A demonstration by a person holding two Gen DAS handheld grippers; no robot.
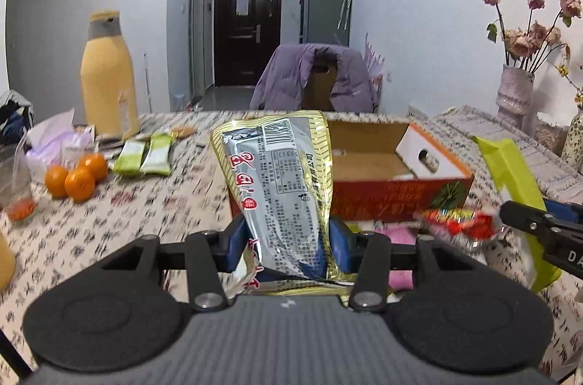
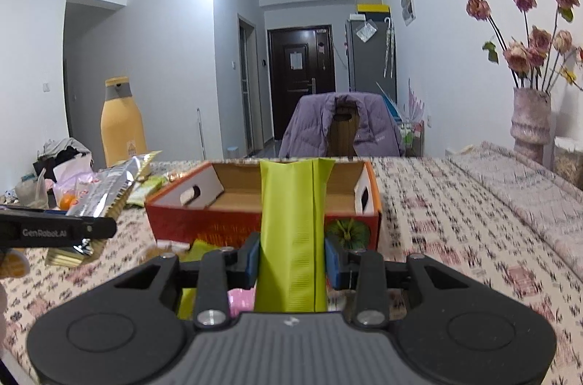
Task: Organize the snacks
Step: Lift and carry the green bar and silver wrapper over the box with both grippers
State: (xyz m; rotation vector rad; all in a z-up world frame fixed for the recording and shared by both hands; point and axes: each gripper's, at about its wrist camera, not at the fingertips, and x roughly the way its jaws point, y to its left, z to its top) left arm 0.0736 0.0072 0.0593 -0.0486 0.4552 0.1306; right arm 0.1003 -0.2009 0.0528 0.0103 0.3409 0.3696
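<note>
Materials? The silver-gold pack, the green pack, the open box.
Silver-gold pack: looks like metallised plastic film, glossy, crinkled with glints.
Green pack: seems plastic or coated paper, matt, with a back seam.
Open box: corrugated cardboard, brown inside, printed red outside.

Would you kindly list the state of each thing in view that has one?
left gripper: shut on silver-gold snack packet, lifted
right gripper: shut on green snack packet, upright
cardboard box: open, inside looks empty
green wafer packs: lying flat on table
oranges: loose on table
</note>
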